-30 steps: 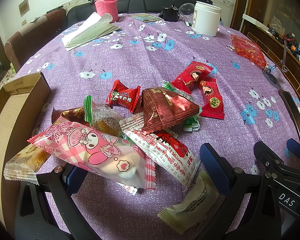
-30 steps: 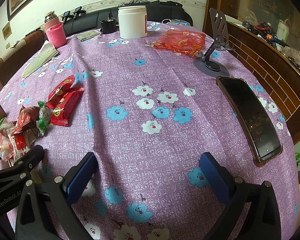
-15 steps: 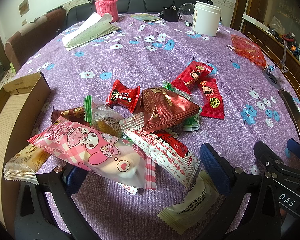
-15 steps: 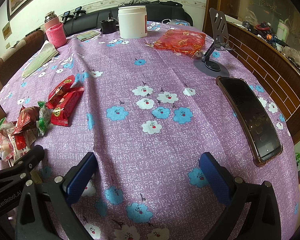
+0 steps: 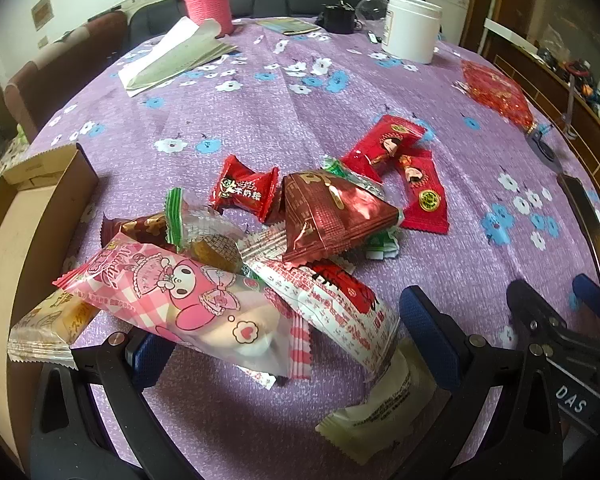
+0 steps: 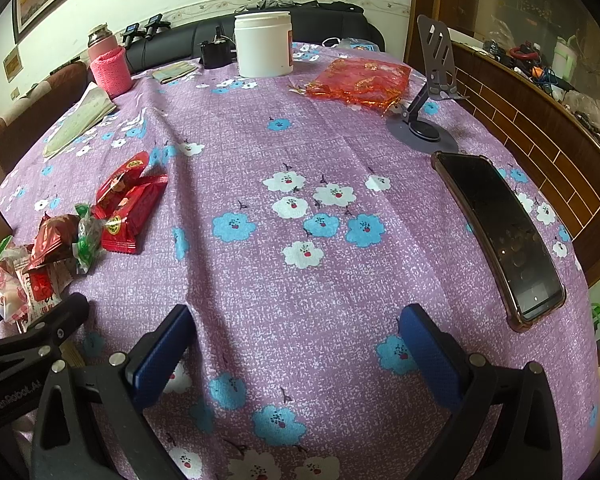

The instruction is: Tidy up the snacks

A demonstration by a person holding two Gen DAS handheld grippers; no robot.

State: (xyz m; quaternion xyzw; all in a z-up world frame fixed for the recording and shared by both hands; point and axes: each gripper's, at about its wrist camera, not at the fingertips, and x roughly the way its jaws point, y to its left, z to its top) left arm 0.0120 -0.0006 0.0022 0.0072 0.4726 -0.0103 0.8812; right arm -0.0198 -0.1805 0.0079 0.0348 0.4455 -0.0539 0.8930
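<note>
A heap of snacks lies on the purple flowered tablecloth (image 5: 340, 80). It holds a pink cartoon packet (image 5: 188, 300), a dark red triangular packet (image 5: 332, 216), a small red candy (image 5: 246, 192), two red packets (image 5: 384, 144), a white-and-red packet (image 5: 332, 304) and a cream packet (image 5: 380, 404). My left gripper (image 5: 288, 344) is open at the heap's near edge, and the pink packet's end lies over its left finger (image 5: 148, 352). An open cardboard box (image 5: 28, 216) stands to the left. My right gripper (image 6: 296, 348) hangs open over bare cloth, with the snack heap (image 6: 60, 240) far to its left.
A phone (image 6: 500, 236) lies at the right edge, with a grey phone stand (image 6: 432, 92) and a red mesh bag (image 6: 360, 80) behind it. At the back are a white jar (image 6: 264, 48), a pink-sleeved bottle (image 6: 108, 68) and folded papers (image 6: 80, 120).
</note>
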